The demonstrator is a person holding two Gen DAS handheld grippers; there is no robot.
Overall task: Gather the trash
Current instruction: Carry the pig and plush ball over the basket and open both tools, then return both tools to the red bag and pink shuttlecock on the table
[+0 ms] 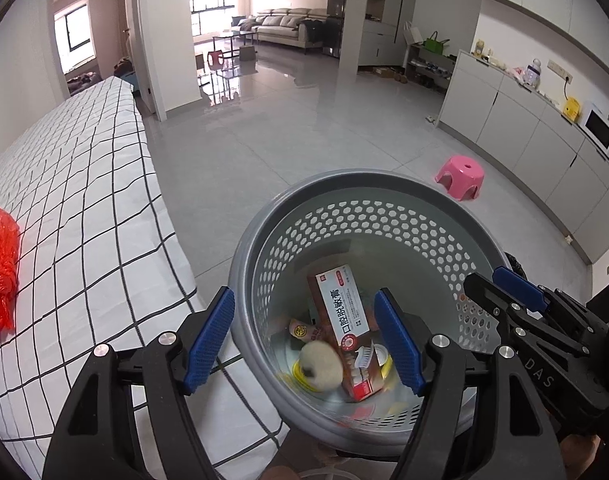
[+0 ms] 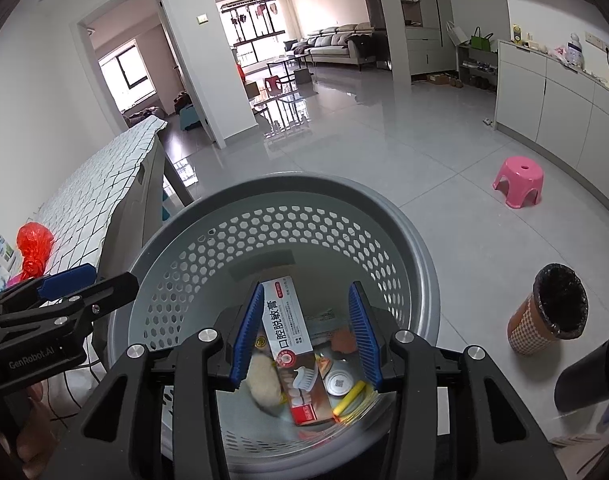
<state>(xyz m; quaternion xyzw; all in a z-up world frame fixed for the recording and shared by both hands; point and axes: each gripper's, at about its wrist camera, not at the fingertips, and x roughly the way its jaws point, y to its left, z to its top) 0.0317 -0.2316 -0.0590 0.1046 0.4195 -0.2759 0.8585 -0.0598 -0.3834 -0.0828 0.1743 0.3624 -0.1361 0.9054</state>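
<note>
A grey perforated basket (image 1: 344, 178) (image 2: 288, 182) fills the lower middle of both views. Inside lie a toothpaste box (image 1: 344, 312) (image 2: 292, 332), a beige fuzzy ball (image 1: 320, 364) (image 2: 262, 380), a round lid (image 2: 338, 382) and a yellow piece (image 2: 348, 398). My left gripper (image 1: 304, 340) (image 2: 76, 284) is open and straddles the basket's left wall, one finger outside and one inside, with neither pad visibly pressing. My right gripper (image 2: 305, 338) (image 1: 516, 292) is open at the basket's right rim, above the box. A red plastic bag (image 1: 0, 268) (image 2: 34, 248) lies on the table.
The table with a checked cloth (image 1: 84, 200) (image 2: 104, 184) runs along the left. A pink stool (image 1: 460, 176) (image 2: 518, 182) stands on the tiled floor at the right. A small bin with a black liner (image 2: 552, 312) is beside the basket. White cabinets (image 1: 524, 120) line the right wall.
</note>
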